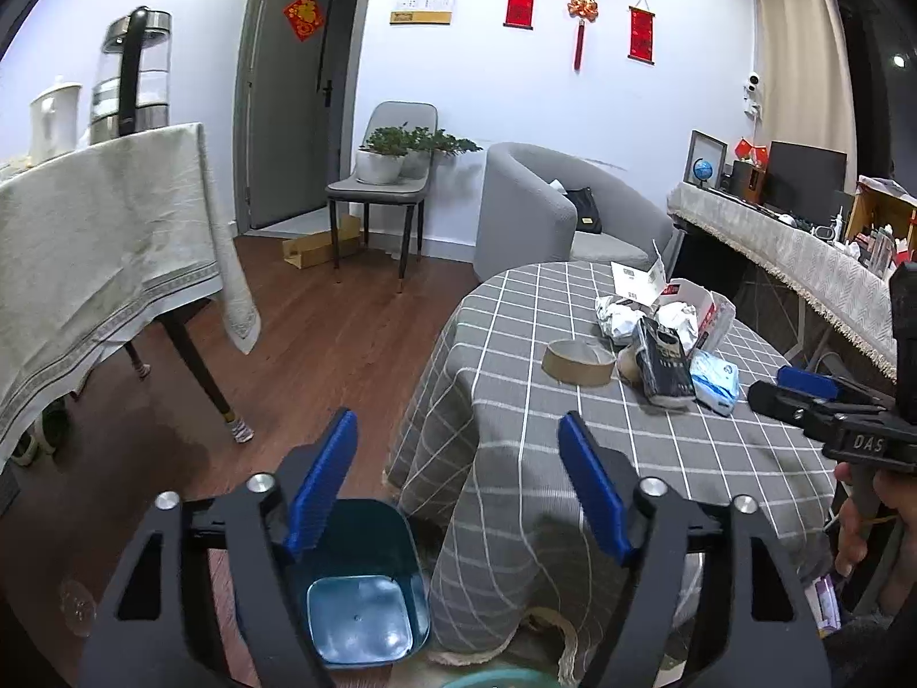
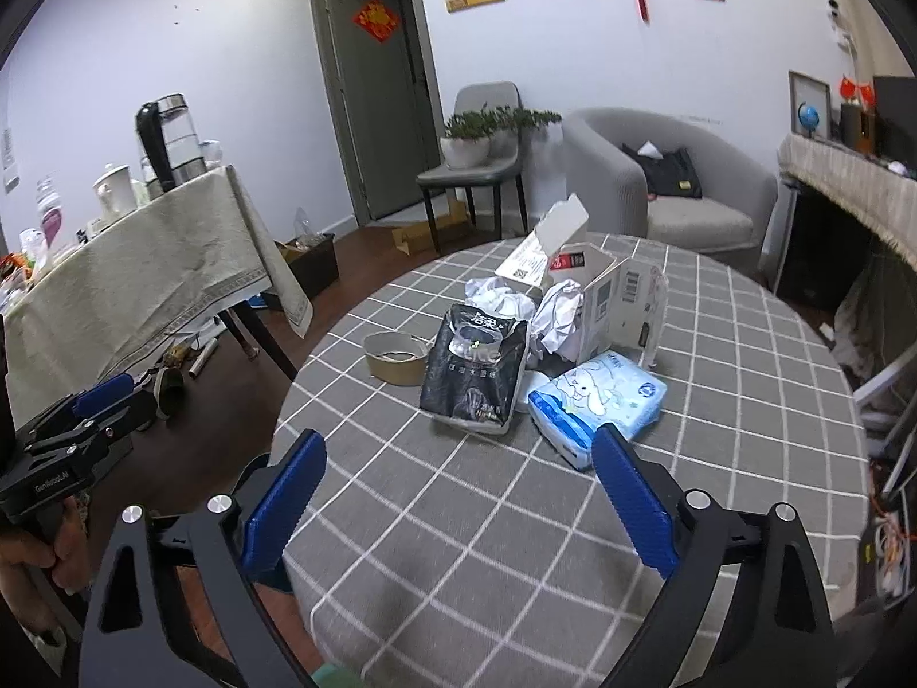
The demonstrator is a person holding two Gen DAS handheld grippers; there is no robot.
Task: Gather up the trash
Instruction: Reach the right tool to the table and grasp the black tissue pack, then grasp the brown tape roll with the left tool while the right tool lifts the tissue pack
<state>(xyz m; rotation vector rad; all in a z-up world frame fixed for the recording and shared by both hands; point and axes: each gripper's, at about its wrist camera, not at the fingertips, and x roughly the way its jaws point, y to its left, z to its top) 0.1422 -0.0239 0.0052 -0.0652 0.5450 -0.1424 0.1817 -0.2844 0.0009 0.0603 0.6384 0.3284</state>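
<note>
Trash lies on the round table with a grey checked cloth (image 2: 716, 401): a black wrapper (image 2: 473, 370), a blue tissue pack (image 2: 596, 404), crumpled white paper (image 2: 553, 315), an open white carton (image 2: 616, 304) and a cardboard tape ring (image 2: 395, 355). They also show in the left wrist view: wrapper (image 1: 665, 364), tissue pack (image 1: 713, 381), tape ring (image 1: 579, 364). A teal bin (image 1: 361, 585) stands on the floor beside the table. My left gripper (image 1: 458, 479) is open and empty, above the bin and table edge. My right gripper (image 2: 458, 493) is open and empty, over the table just short of the trash.
A side table with a beige cloth (image 1: 103, 235) holds a kettle (image 1: 134, 74) at left. A chair with potted plants (image 1: 384, 172) and a grey armchair (image 1: 550, 206) stand behind. A cluttered counter (image 1: 802, 241) runs along the right. The floor is wood.
</note>
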